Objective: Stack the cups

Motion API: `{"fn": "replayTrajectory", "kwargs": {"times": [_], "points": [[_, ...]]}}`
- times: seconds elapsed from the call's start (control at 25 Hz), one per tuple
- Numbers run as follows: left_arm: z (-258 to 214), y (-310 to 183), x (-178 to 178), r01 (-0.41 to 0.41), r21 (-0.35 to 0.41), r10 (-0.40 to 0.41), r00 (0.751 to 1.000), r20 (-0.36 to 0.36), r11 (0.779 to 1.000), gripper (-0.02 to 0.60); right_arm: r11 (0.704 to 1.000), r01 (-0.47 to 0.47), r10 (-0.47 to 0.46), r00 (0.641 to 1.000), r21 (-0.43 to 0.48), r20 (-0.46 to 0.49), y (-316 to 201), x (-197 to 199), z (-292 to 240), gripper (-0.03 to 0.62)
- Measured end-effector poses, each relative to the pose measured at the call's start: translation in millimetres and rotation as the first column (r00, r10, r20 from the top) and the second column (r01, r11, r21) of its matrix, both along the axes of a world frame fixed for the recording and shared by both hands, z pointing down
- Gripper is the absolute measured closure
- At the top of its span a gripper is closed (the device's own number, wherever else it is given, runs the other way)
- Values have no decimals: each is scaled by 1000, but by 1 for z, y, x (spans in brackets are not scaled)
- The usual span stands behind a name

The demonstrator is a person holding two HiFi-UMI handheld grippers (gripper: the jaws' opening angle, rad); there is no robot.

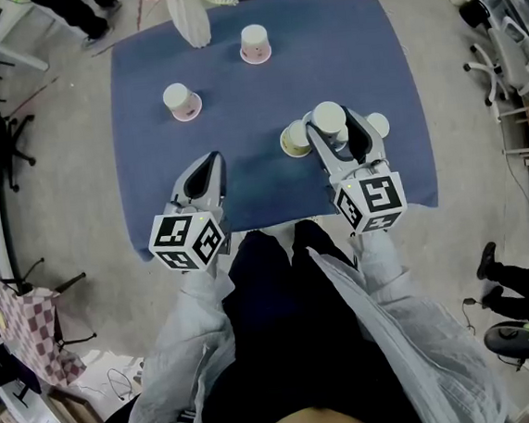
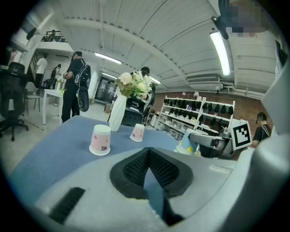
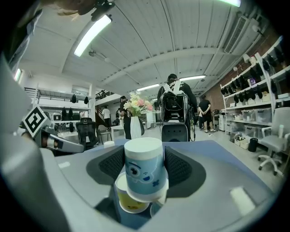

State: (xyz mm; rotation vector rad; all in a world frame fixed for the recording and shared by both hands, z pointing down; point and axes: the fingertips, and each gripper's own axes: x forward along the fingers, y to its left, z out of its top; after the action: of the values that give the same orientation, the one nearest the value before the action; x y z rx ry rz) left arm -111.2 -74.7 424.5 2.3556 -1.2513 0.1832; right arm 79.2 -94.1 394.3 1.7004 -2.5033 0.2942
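My right gripper (image 1: 333,130) (image 3: 144,159) is shut on an upside-down blue cup (image 1: 328,116) (image 3: 143,170) with a cartoon face, held just above the blue tablecloth (image 1: 240,152). A yellow cup (image 1: 293,142) (image 3: 129,199) stands on the cloth right below and to the left of it. Another pale cup (image 1: 380,125) stands to the right of the jaws. Two pink cups (image 1: 182,101) (image 1: 255,44) stand upside down farther back; the left gripper view shows them too, the nearer one (image 2: 100,140) and the farther one (image 2: 137,132). My left gripper (image 1: 208,165) (image 2: 147,152) is shut and holds nothing, near the table's front left.
A white vase with flowers (image 1: 189,16) (image 2: 118,112) stands at the table's far edge. Office chairs (image 1: 501,53), shelves (image 2: 199,111) and several people stand around the room beyond the table. The table's near edge (image 1: 275,225) is close to the person's legs.
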Motion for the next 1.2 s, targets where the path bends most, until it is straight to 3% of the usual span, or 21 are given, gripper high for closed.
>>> {"fn": "replayTrajectory", "kwargs": {"times": [0.24, 0.44, 0.8, 0.96, 1.2], "points": [[1, 1, 9, -5, 0, 5, 1000, 4, 1000, 583, 1000, 30, -30, 999, -4, 45, 3, 2, -2, 308], [-4, -1, 22, -13, 10, 13, 1000, 1, 1000, 583, 997, 77, -78, 994, 17, 76, 10, 2, -20, 263], [-30, -13, 68, 1, 77, -3, 1000, 23, 997, 583, 983, 167, -172, 982, 74, 78, 0, 58, -67, 263], [-44, -21, 77, 34, 108, -39, 999, 36, 994, 583, 967, 244, -250, 964, 72, 86, -16, 83, -86, 263], [-54, -37, 80, 89, 140, -98, 994, 51, 986, 583, 911, 410, -409, 912, 53, -22, -46, 98, -99, 263]]}}
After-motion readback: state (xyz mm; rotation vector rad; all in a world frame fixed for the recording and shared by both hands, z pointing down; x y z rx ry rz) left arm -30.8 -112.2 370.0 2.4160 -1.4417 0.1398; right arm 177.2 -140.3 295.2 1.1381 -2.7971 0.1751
